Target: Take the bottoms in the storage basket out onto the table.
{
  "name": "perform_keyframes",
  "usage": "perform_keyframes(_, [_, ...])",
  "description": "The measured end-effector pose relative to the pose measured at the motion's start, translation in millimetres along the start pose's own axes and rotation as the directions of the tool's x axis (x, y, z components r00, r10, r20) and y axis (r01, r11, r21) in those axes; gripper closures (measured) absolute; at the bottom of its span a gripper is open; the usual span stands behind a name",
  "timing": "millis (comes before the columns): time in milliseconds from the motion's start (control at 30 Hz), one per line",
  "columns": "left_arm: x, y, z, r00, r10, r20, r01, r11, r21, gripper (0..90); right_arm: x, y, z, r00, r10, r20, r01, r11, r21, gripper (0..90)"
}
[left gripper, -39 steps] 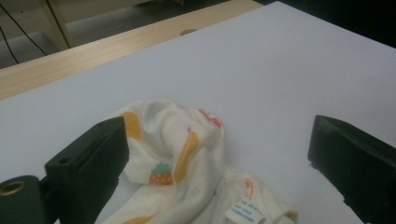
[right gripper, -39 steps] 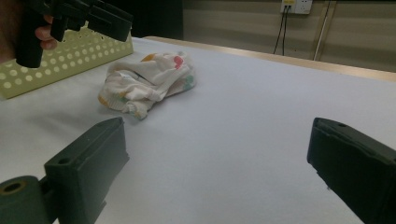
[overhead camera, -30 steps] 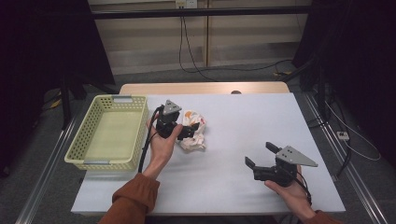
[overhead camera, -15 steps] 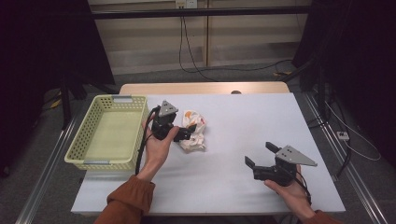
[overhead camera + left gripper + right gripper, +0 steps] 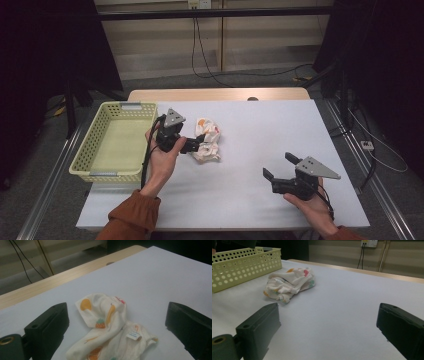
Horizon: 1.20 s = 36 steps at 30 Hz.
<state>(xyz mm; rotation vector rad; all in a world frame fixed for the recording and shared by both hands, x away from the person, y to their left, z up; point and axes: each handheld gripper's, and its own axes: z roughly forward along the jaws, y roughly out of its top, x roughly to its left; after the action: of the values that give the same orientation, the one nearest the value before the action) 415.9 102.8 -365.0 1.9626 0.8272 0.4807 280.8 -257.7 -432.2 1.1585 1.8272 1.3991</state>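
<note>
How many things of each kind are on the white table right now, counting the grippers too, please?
Crumpled printed cloth: 1
Yellow-green perforated basket: 1
Grippers: 2, the left gripper open at the cloth, the right gripper open near the table's front edge
Total: 4
</note>
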Motion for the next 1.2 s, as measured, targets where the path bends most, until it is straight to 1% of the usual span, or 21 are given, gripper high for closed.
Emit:
perform_keyframes(33, [0.3,-0.2,-1.2,1.0000,-0.002,-0.002,0.002,1.0000,-0.003,5.0,0.0,0.0,0.1,1.0000,-0.001,0.000,0.001,1.0000,0.000,4.8])
perform_keyframes(133, [2.5,-0.6,-5.0,0.9998,-0.018,0.013,0.018,0.9996,-0.021,4.9,0.2,0.0,0.5,1.0000,-0.002,-0.002,0.002,1.0000,0.000,4.8])
perform_keyframes(233, [4.2,-0.8,-8.9,1.0000,-0.007,0.006,0.007,0.9995,-0.031,4.9,0.2,0.1,0.6,1.0000,-0.001,-0.002,0.001,1.0000,0.000,4.8])
perform_keyframes(333, [6.2,-1.2,-13.8,0.9998,-0.019,0.009,0.019,0.9986,-0.049,4.9,0.2,0.1,0.8,1.0000,-0.002,-0.001,0.002,1.0000,0.001,4.8])
perform_keyframes(400, [6.8,-1.3,-17.6,0.9997,-0.021,0.014,0.022,0.9986,-0.048,4.7,0.2,0.1,0.9,1.0000,-0.002,-0.001,0.002,1.0000,0.001,4.8])
perform_keyframes(533, [7.2,-2.9,-26.0,0.9999,-0.014,0.009,0.014,0.9987,-0.049,4.5,0.1,0.0,1.0,1.0000,-0.001,-0.001,0.001,1.0000,0.001,4.8])
perform_keyframes(567, [7.7,-3.6,-27.7,0.9999,-0.011,0.013,0.012,0.9986,-0.052,4.5,0.1,0.0,1.0,1.0000,-0.001,0.000,0.001,1.0000,0.002,4.8])
perform_keyframes(633, [8.4,-5.1,-31.6,1.0000,-0.009,0.000,0.009,0.9985,-0.055,4.4,0.2,0.0,0.8,1.0000,-0.002,-0.001,0.002,1.0000,0.001,4.8])
perform_keyframes(667, [9.3,-6.0,-33.7,1.0000,-0.004,0.002,0.004,0.9981,-0.062,4.3,0.3,0.1,0.8,1.0000,-0.002,0.000,0.002,1.0000,0.001,4.8])
perform_keyframes(767, [12.7,-8.7,-39.6,0.9993,-0.005,0.037,0.008,0.9967,-0.081,3.7,0.3,0.0,1.0,1.0000,-0.002,-0.002,0.002,1.0000,0.001,4.8])
perform_keyframes(800, [14.0,-9.4,-41.4,0.9989,0.002,0.047,0.002,0.9967,-0.081,3.6,0.3,0.0,1.0,1.0000,-0.002,-0.001,0.002,1.0000,0.001,4.8])
perform_keyframes(867, [15.7,-10.8,-44.4,0.9995,0.007,0.032,-0.005,0.9966,-0.083,3.6,0.3,0.1,0.9,1.0000,-0.002,0.000,0.002,1.0000,0.001,4.9])
perform_keyframes(933, [16.8,-11.9,-47.4,0.9997,0.004,0.022,-0.002,0.9963,-0.086,3.3,0.3,0.1,0.9,1.0000,-0.002,0.000,0.002,1.0000,0.001,4.9])
perform_keyframes(1033, [17.8,-12.7,-52.0,1.0000,0.003,-0.007,-0.003,0.9964,-0.084,4.0,0.4,0.1,1.0,1.0000,-0.003,0.000,0.003,1.0000,0.001,4.9])
perform_keyframes(1200, [20.0,-14.5,-59.8,0.9998,-0.001,-0.022,-0.001,0.9954,-0.096,4.2,0.4,0.2,0.9,1.0000,-0.003,0.000,0.003,1.0000,0.000,5.0])
